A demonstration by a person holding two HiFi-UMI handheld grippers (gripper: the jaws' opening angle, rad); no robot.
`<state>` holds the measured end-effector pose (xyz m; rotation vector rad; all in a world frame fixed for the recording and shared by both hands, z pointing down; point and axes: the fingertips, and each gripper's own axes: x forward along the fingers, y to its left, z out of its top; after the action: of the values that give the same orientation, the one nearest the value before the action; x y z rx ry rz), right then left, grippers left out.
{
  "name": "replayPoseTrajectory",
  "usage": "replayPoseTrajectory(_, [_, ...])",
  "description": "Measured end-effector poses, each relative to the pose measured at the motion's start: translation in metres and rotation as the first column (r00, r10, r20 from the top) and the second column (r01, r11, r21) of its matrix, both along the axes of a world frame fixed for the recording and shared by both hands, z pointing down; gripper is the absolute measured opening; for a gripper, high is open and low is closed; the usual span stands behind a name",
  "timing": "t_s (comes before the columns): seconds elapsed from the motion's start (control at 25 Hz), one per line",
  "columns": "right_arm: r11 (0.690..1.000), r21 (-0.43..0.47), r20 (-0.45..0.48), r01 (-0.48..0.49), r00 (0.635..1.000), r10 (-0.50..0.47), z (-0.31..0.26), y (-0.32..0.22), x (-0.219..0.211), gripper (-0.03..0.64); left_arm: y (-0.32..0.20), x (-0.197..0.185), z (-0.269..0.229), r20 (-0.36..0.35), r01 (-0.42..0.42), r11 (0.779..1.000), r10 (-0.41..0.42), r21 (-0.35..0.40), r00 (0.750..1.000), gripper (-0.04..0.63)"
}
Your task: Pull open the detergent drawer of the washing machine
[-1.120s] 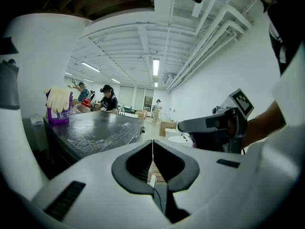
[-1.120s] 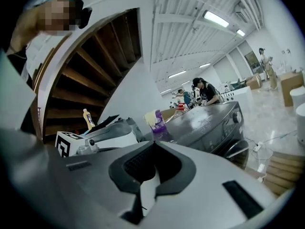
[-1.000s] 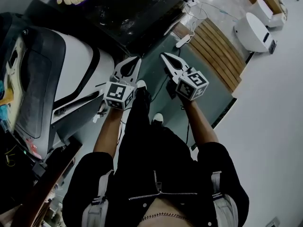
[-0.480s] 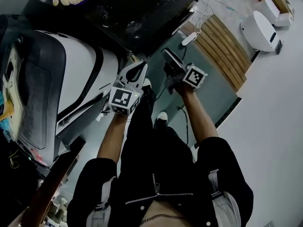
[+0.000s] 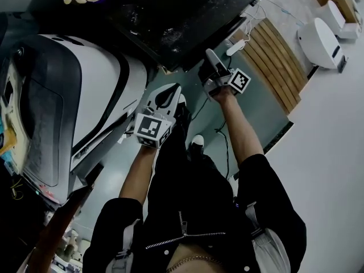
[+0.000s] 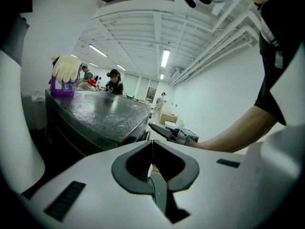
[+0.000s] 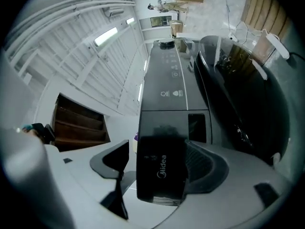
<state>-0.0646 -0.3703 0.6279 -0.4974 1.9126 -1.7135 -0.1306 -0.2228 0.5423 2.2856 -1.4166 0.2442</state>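
The dark washing machine (image 5: 182,16) stands at the top of the head view. In the right gripper view its glossy black detergent drawer front (image 7: 161,168), with a logo on it, fills the middle, and the control panel (image 7: 174,87) runs away beyond it. My right gripper (image 7: 157,147) (image 5: 209,58) has just been opening its jaws. They straddle the drawer front, with a gap on the left side, so the pads do not grip it. My left gripper (image 6: 152,141) (image 5: 170,91) hangs shut and empty, lower, beside the machine's top.
A white machine with a dark door (image 5: 85,95) stands at the left. A purple container with a pale glove (image 6: 64,78) sits on the dark top. A slatted wooden panel (image 5: 273,56), a white round device (image 5: 321,36) and floor cables (image 5: 224,135) lie to the right.
The right gripper rolled onto its side, moved up the picture to the dark machine's front and opened its jaws. The left gripper sank a little, still shut.
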Motion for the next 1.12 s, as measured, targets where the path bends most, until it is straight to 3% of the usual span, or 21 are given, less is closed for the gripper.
replayPoseTrajectory(0.16, [1.0,0.007,0.045,-0.025,0.999,0.025,0.009,-0.016,-0.004,0.327,-0.002,-0.008,0.012,-0.015,0.016,1.0,-0.017,-0.021,1.0,0.021])
replayPoseTrajectory(0.36, [0.999,0.043,0.108,0.006,0.994,-0.01,0.017,-0.025,-0.012,0.331,-0.003,-0.012,0.022,-0.02,0.014,0.999,-0.015,-0.037,1.0,0.021])
replayPoseTrajectory(0.48, [0.999,0.048,0.192,0.009,0.981,-0.018,0.011,-0.033,-0.017,0.372,-0.005,-0.016,0.025,-0.017,0.012,0.999,-0.013,-0.045,1.0,0.021])
replayPoseTrajectory(0.76, [0.999,-0.007,0.332,-0.052,0.942,0.051,0.022,-0.033,-0.012,0.286,0.001,-0.028,0.039,-0.02,0.021,0.996,-0.023,-0.087,1.0,0.021])
replayPoseTrajectory(1.12, [1.0,-0.014,0.349,-0.028,0.937,0.031,0.025,-0.032,-0.012,0.27,-0.004,-0.039,0.039,-0.006,0.016,0.995,-0.016,-0.102,1.0,0.021])
